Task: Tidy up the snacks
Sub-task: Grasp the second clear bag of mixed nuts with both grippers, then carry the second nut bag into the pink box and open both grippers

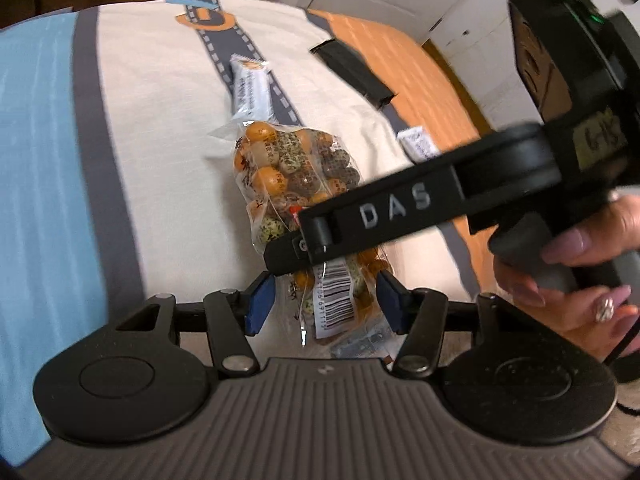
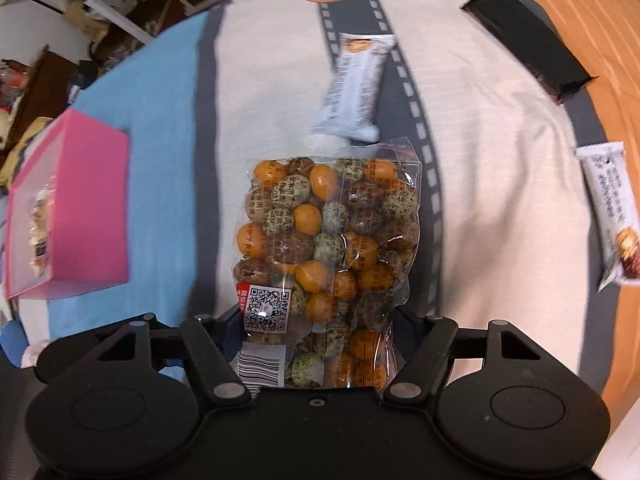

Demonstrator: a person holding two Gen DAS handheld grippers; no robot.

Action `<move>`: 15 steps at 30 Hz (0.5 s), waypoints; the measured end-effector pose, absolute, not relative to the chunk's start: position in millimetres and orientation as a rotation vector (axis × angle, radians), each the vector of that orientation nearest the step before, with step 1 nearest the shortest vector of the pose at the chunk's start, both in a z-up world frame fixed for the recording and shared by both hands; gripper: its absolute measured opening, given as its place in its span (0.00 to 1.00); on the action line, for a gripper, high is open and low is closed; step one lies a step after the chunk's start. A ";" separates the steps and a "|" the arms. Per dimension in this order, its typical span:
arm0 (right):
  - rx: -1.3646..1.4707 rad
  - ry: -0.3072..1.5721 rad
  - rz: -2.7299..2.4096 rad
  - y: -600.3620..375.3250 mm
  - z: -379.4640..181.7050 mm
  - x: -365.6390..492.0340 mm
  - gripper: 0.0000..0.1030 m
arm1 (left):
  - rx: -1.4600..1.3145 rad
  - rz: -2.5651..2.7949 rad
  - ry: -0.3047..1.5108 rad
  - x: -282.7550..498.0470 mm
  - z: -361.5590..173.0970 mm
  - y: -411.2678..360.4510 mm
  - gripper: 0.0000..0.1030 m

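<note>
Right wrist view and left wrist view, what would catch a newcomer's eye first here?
First, the clear bag of orange and speckled coated nuts, dead centre, with both the right gripper and the left gripper closed on its lower end. Next, the pink box at far left on the blue stripe of the bedspread. A white snack bar lies just beyond the bag.
</note>
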State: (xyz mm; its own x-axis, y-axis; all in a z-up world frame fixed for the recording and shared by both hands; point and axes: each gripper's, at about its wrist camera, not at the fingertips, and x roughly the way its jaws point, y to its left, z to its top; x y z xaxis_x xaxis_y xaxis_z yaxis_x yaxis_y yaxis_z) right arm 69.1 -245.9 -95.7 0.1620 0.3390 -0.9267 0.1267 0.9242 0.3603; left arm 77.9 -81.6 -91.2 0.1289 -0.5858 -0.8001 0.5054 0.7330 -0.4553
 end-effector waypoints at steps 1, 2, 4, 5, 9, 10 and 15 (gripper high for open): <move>0.397 1.411 0.157 -245.8 -95.7 69.1 0.73 | -0.064 -0.789 1.210 73.8 -87.1 -79.2 0.52; 0.394 1.405 0.167 -242.2 -93.7 64.7 0.73 | -0.050 -0.788 1.209 69.1 -83.5 -76.6 0.52; 0.365 1.374 0.192 -231.1 -81.9 52.2 0.73 | -0.032 -0.781 1.185 58.4 -75.8 -70.6 0.52; 0.348 1.362 0.199 -226.2 -78.0 49.4 0.73 | -0.027 -0.778 1.172 53.5 -71.9 -67.5 0.52; 0.299 1.323 0.222 -220.7 -59.1 40.0 0.73 | -0.028 -0.758 1.128 39.4 -56.6 -55.1 0.53; 0.285 1.310 0.228 -217.6 -53.9 36.6 0.73 | -0.030 -0.754 1.118 36.6 -52.1 -50.7 0.53; 0.254 1.262 0.273 -195.9 -32.0 28.2 0.73 | -0.018 -0.733 1.066 24.1 -30.9 -30.2 0.53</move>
